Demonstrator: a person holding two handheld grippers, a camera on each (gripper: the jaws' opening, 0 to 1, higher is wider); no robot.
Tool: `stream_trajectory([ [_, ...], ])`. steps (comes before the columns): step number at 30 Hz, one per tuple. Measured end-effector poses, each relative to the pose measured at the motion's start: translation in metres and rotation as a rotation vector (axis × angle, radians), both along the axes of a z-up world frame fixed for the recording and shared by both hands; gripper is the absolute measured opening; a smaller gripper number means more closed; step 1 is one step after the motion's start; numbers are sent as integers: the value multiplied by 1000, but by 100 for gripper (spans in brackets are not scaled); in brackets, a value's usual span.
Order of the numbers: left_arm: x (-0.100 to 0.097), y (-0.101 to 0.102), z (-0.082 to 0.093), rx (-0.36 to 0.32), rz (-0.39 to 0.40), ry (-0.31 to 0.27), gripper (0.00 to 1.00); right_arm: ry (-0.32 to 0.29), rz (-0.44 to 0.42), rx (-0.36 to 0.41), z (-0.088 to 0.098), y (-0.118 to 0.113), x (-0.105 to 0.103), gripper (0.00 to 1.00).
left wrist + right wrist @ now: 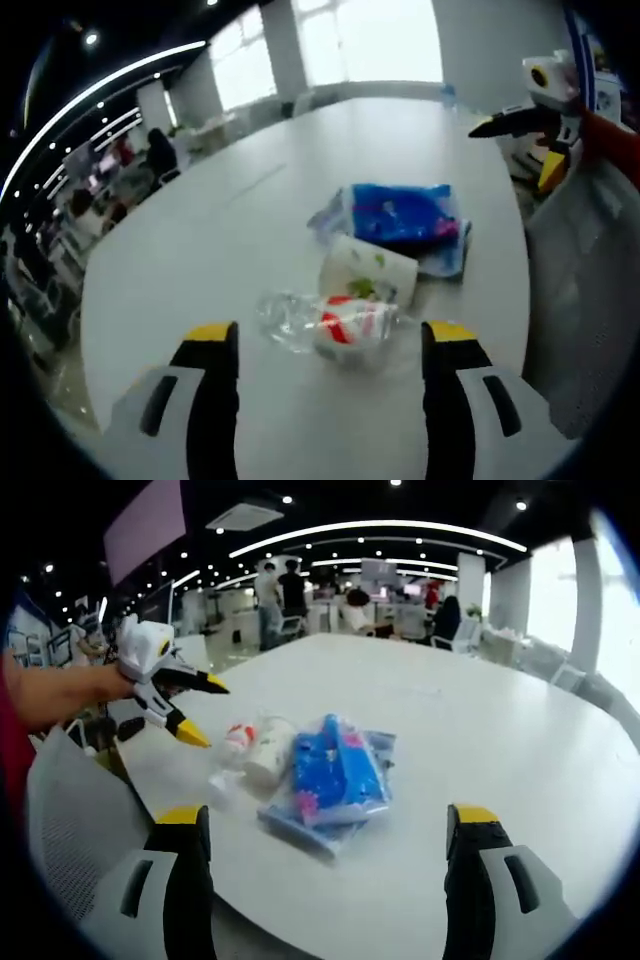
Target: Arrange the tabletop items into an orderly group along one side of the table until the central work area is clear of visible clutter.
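Blurred clear bottle (330,325), label unreadable, before open left claw (330,350).

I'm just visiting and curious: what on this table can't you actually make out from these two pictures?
- Print on the blue packet: blurred in both views.
- Label of the clear plastic bottle: too blurred in the left gripper view; in the right gripper view the white cup hides part of the bottle.
- White cup's open end: turned away in both views.

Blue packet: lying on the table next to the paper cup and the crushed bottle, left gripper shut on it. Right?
Not quite. The left gripper is open and holds nothing, as the left gripper view shows. The blue packet does lie on the table beside the paper cup and crushed bottle.
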State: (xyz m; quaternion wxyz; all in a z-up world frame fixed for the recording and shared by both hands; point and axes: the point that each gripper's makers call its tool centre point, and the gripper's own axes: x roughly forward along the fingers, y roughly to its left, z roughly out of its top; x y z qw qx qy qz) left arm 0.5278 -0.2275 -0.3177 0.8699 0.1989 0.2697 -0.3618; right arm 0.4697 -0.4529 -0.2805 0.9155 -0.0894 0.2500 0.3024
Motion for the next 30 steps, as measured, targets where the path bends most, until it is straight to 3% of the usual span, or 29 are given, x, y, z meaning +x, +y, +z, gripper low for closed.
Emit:
stream_trajectory([
  [6, -1, -2, -1, 4, -16, 1, 70, 3, 10, -3, -1, 3, -1, 97],
  [13, -2, -2, -2, 2, -24, 6, 70, -9, 90, -100, -6, 18, -4, 98],
  [30, -5, 6, -1, -4, -16, 5, 69, 19, 269, -45, 2, 95, -5, 89],
])
